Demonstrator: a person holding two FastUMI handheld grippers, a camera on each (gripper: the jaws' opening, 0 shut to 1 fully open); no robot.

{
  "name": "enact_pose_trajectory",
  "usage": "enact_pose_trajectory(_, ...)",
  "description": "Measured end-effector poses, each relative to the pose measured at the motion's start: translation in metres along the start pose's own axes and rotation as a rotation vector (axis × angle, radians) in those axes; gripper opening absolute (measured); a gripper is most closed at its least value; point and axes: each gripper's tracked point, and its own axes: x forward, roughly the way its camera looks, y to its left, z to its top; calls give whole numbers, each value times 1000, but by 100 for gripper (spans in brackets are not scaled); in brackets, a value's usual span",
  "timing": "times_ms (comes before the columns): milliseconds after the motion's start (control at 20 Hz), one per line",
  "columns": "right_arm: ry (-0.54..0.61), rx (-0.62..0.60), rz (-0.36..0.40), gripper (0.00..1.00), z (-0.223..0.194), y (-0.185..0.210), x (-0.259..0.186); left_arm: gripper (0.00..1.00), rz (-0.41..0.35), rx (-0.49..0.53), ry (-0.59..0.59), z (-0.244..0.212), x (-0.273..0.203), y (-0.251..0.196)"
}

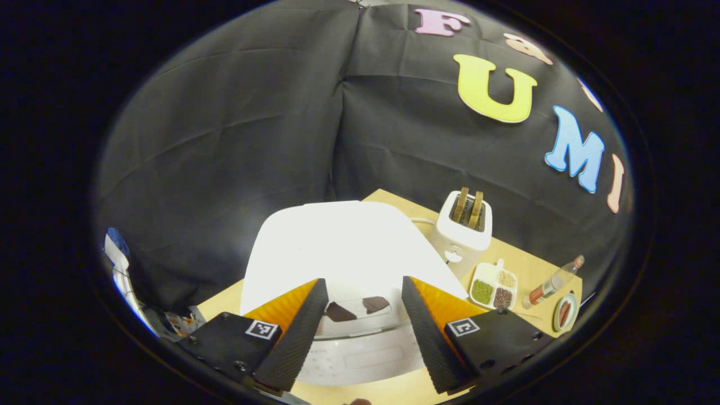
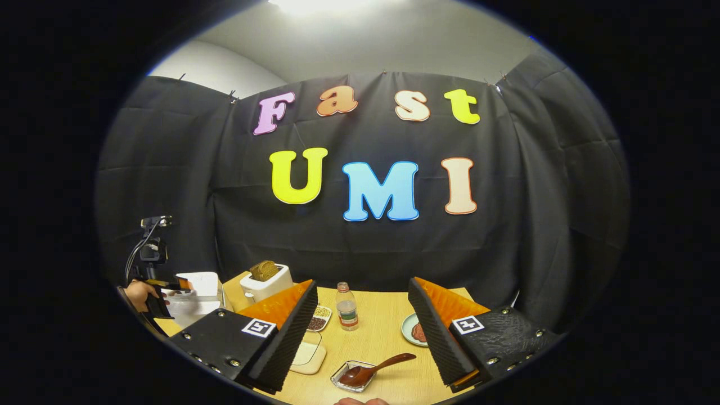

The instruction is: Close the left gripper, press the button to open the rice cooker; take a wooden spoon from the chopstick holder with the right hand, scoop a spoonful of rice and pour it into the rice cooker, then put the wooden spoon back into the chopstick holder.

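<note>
The white rice cooker [image 1: 349,247] sits right in front of my left gripper [image 1: 364,281], lid down as far as I can see. Its front panel with two dark buttons [image 1: 360,308] lies between the wide-apart fingers, which hold nothing. My right gripper [image 2: 361,283] is open and empty above the table. Just below it a dark wooden spoon [image 2: 374,368] lies with its bowl in a small clear dish [image 2: 350,382], handle pointing right. A pale tray of white rice [image 2: 308,354] sits by the left finger. Far left, a hand [image 2: 135,291] holds the left gripper [image 2: 154,304] at the cooker [image 2: 194,292].
A white toaster [image 1: 464,225] with bread stands behind the cooker. A divided dish of beans [image 1: 494,286], a small bottle [image 2: 347,312] and a plate with food [image 2: 415,332] stand on the wooden table [image 2: 382,315]. Black cloth walls enclose the booth.
</note>
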Motion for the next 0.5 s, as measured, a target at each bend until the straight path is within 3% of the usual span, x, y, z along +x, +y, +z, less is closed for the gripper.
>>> enact_pose_trajectory(250, 12, 5, 15, 98, -4, 11, 1, 91, 7, 20, 25, -7, 1, 1)
enact_pose_trajectory(300, 14, 1, 16, 98, -5, 12, 1, 96, 7, 32, 23, -8, 3, 0)
enact_pose_trajectory(500, 20, 3, 15, 98, -6, 13, 2, 91, 25, 57, 27, -8, 4, 3)
